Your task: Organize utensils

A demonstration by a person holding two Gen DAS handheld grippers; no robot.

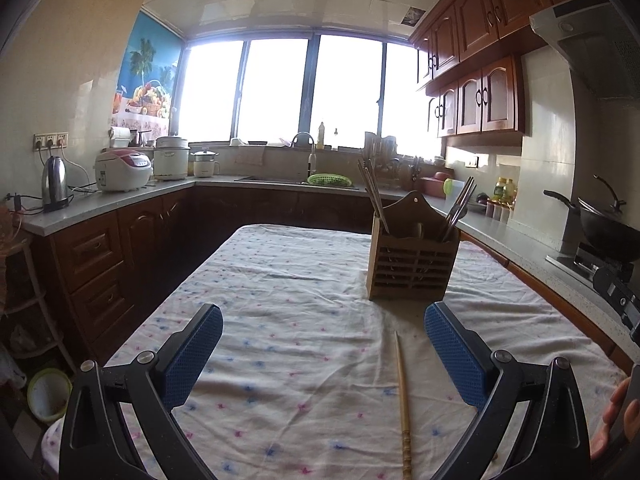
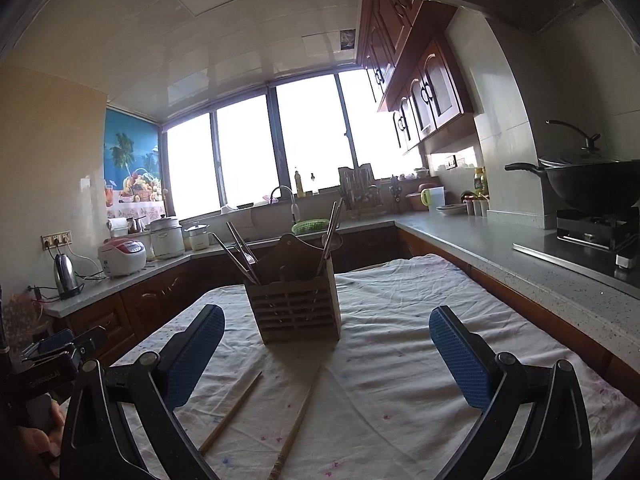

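Note:
A wooden slatted utensil holder [image 1: 412, 258] [image 2: 294, 306] stands upright on the cloth-covered table [image 1: 280, 320] with several metal chopsticks leaning out of both its ends. My left gripper [image 1: 324, 322] hangs open over the table, short of the holder, nothing between its blue pads. One wooden chopstick [image 1: 403, 400] lies on the cloth between its fingers, nearer the right one. My right gripper [image 2: 326, 324] is open too, facing the holder. Two wooden chopsticks lie on the cloth between its fingers, one to the left [image 2: 232, 412] and one at the middle [image 2: 298, 420].
Counters run round the kitchen: a kettle [image 1: 54, 184] and rice cookers on the left, a sink and green basket [image 1: 330, 179] at the back, a wok on the stove [image 2: 592, 188] at the right. A hand [image 1: 616, 420] and part of the other gripper show at the right edge.

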